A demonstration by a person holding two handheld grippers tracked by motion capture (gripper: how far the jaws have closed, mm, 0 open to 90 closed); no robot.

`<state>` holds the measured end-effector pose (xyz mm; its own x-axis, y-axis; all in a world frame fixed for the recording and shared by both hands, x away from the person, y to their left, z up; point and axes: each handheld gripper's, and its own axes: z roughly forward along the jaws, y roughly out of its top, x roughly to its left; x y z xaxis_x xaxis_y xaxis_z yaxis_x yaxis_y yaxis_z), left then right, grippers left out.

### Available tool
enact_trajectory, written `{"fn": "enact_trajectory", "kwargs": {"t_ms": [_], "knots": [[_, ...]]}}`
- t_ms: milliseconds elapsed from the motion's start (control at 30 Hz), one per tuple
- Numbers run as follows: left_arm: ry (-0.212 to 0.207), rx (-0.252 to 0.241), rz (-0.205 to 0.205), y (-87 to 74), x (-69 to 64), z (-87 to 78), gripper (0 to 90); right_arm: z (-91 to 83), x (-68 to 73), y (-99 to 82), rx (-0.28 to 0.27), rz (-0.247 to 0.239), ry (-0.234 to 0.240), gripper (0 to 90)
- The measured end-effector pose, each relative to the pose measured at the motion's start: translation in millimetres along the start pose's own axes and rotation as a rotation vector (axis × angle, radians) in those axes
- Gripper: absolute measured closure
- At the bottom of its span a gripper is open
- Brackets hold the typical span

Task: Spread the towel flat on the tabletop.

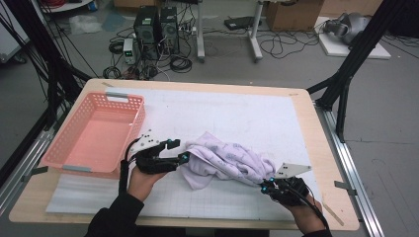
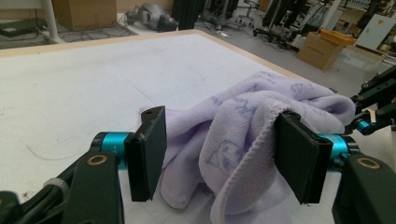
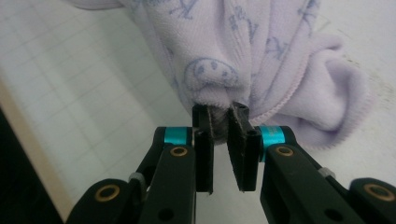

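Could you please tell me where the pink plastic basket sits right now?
In the high view, the pink plastic basket stands at the table's left edge, just left of the left gripper and apart from the lilac towel.

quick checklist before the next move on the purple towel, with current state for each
1. Right gripper pinching the towel edge: ok, jaws shut on the cloth.
2. Left gripper gripping: not ok, jaws open, a towel fold between them.
3. Towel free of the pink basket: ok, lying beside it.
4. Basket empty: ok.
5. Towel spread flat: not ok, bunched.
6. Towel's other corners located: cannot tell, buried in folds.
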<state>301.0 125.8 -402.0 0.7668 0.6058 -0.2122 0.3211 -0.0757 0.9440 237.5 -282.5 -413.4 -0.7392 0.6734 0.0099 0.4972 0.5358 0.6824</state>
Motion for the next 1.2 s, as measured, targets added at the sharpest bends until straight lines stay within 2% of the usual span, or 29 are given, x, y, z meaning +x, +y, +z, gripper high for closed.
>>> {"fn": "enact_trajectory", "kwargs": {"t_ms": [33, 67, 133, 233, 300, 333, 367, 433, 467, 500, 533, 600, 667, 733, 800, 833, 867, 900, 933, 1000, 1100, 1133, 1167, 1200], "knots": [[-0.004, -0.004, -0.004, 0.8, 0.3, -0.8, 38.2, -2.2, 0.2, 0.3, -0.015, -0.006, 0.012, 78.2], [-0.005, -0.008, -0.004, 1.5, 0.4, -1.7, 38.4, -10.3, -1.2, 1.4, -0.057, 0.001, 0.010, 75.0], [0.000, -0.014, 0.001, 3.6, 0.5, -4.0, 38.6, -20.5, -6.4, 2.8, -0.123, 0.023, 0.003, 74.4], [0.005, -0.024, 0.002, 6.7, 0.7, -7.3, 38.9, -32.9, -16.0, 6.7, -0.185, 0.050, -0.028, 68.8], [0.004, -0.019, 0.004, 6.5, 0.9, -7.3, 39.3, -36.4, -25.6, 11.7, -0.221, 0.070, -0.079, 64.8], [0.004, -0.016, 0.005, 6.0, 1.0, -6.7, 39.3, -36.4, -25.6, 11.7, -0.221, 0.070, -0.079, 64.8], [0.004, -0.012, 0.004, 5.7, 1.3, -6.2, 39.6, -32.7, -39.1, 19.3, -0.226, 0.122, -0.142, 60.2], [0.005, -0.012, 0.004, 6.1, 1.2, -6.9, 40.2, -18.4, -53.9, 27.4, -0.192, 0.164, -0.184, 57.3], [0.010, -0.010, 0.006, 6.8, 1.1, -7.7, 40.4, -8.0, -59.6, 31.2, -0.164, 0.175, -0.190, 56.0], [0.016, -0.005, 0.008, 7.3, 1.4, -8.6, 40.8, -8.0, -59.6, 31.2, -0.164, 0.175, -0.190, 56.0], [0.020, 0.002, 0.007, 7.3, 1.5, -9.2, 41.1, 17.2, -68.7, 37.7, -0.125, 0.195, -0.163, 54.2], [0.023, 0.014, 0.003, 5.8, 2.6, -9.0, 41.2, 42.5, -72.0, 43.6, -0.083, 0.210, -0.103, 52.6], [0.028, 0.027, 0.004, 4.2, 4.4, -9.1, 41.4, 62.4, -70.8, 47.7, -0.022, 0.203, -0.072, 53.0], [0.029, 0.035, 0.000, 3.2, 6.0, -9.7, 41.7, 70.1, -70.8, 48.6, -0.003, 0.209, -0.058, 60.5], [0.028, 0.036, 0.001, 3.0, 6.1, -9.8, 42.0, 67.0, -71.3, 48.5, -0.003, 0.182, -0.042, 82.1], [0.027, 0.038, 0.000, 2.8, 6.1, -9.6, 42.0, 64.2, -70.0, 48.1, 0.011, 0.135, -0.067, 83.7], [0.028, 0.038, -0.001, 2.5, 6.0, -9.5, 42.0, 64.2, -70.0, 48.1, 0.011, 0.135, -0.067, 83.7], [0.027, 0.044, -0.001, 2.2, 6.0, -9.4, 42.6, 58.3, -67.6, 45.7, 0.016, 0.083, -0.093, 85.1], [0.027, 0.044, -0.001, 2.2, 6.0, -9.4, 42.7, 53.2, -67.7, 44.0, 0.003, 0.074, -0.129, 85.3], [0.027, 0.046, -0.005, 1.9, 5.9, -9.1, 42.7, 38.6, -72.5, 39.7, -0.061, 0.113, -0.214, 85.3], [0.021, 0.057, -0.007, 0.6, 5.2, -7.1, 42.8, 17.3, -84.0, 32.1, -0.148, 0.187, -0.386, 85.2], [0.018, 0.063, -0.006, 0.0, 5.0, -6.0, 42.7, 12.8, -86.7, 30.2, -0.159, 0.202, -0.449, 85.1], [0.015, 0.070, -0.008, -0.5, 4.6, -4.7, 42.7, 12.8, -86.7, 30.2, -0.159, 0.202, -0.449, 85.1], [0.016, 0.070, -0.010, -0.8, 4.5, -4.3, 42.7, 8.7, -90.8, 27.2, -0.149, 0.219, -0.561, 85.1]]}}
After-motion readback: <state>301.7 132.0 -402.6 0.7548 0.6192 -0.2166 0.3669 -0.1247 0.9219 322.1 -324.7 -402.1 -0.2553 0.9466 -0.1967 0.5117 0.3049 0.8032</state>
